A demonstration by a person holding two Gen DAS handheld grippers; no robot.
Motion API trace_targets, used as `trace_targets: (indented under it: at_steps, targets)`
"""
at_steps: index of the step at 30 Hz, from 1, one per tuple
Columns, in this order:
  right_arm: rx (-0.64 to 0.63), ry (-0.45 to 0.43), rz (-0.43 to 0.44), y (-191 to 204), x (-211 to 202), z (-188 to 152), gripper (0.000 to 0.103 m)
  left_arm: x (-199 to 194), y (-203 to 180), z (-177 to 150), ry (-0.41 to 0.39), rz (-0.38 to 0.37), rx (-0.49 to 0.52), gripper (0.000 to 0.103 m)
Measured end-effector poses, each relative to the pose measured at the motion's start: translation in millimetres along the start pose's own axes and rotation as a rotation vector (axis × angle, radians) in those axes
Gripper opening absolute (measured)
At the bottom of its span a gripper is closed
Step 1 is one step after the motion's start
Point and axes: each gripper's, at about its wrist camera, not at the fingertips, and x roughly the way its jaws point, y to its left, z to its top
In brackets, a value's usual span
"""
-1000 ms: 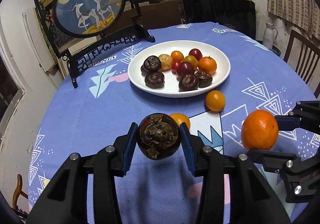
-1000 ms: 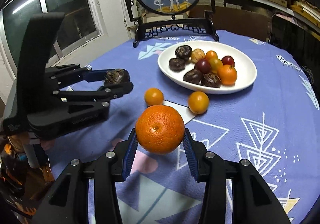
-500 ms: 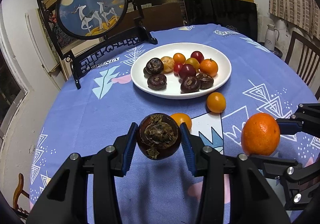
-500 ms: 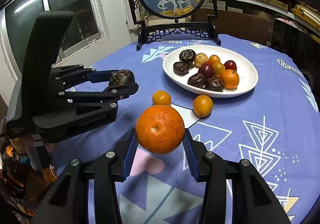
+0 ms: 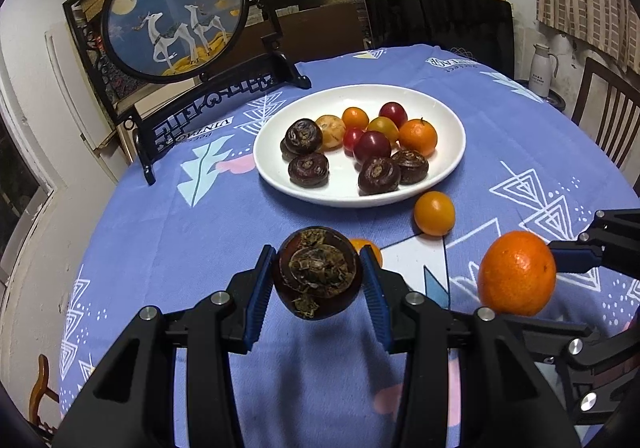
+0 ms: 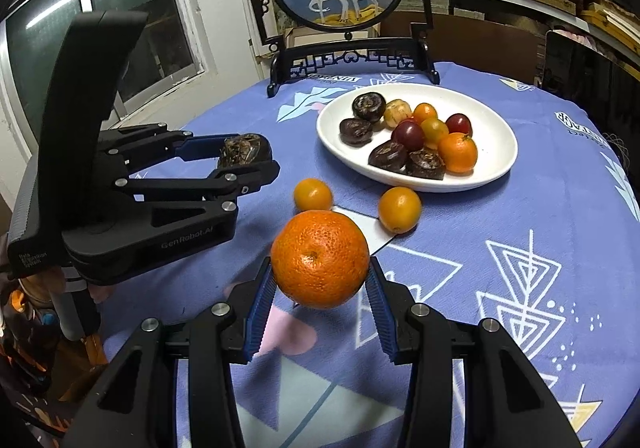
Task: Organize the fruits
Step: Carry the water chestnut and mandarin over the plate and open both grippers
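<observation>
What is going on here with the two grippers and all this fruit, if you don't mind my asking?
A person is sorting fruit with two handheld grippers. The left gripper is shut on a dark water chestnut, and the right gripper is shut on an orange, both held above the table. The plate already holds several fruits; two small orange fruits lie on the cloth beside it.
</observation>
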Motion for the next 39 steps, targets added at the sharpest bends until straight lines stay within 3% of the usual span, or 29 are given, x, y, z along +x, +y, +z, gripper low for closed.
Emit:
trace_targets:
  at_steps: [7, 18, 28, 39]
  targets:
    - [0.05, -0.053, -0.049, -34, -9, 21, 0.046, 14, -1, 30, -0.026, 0.01, 0.01, 0.042]
    - [0.101, -0.139, -0.112, -87, 1, 89, 0.046, 49, -1, 83, -0.072, 0.047, 0.018, 0.042]
    - [0.12, -0.104, -0.123, -113, 51, 127, 0.046, 94, 9, 122, -0.069, 0.069, -0.013, 0.042]
    - [0.138, -0.066, -0.131, -129, 93, 147, 0.046, 131, 13, 130, -0.014, 0.064, -0.016, 0.042]
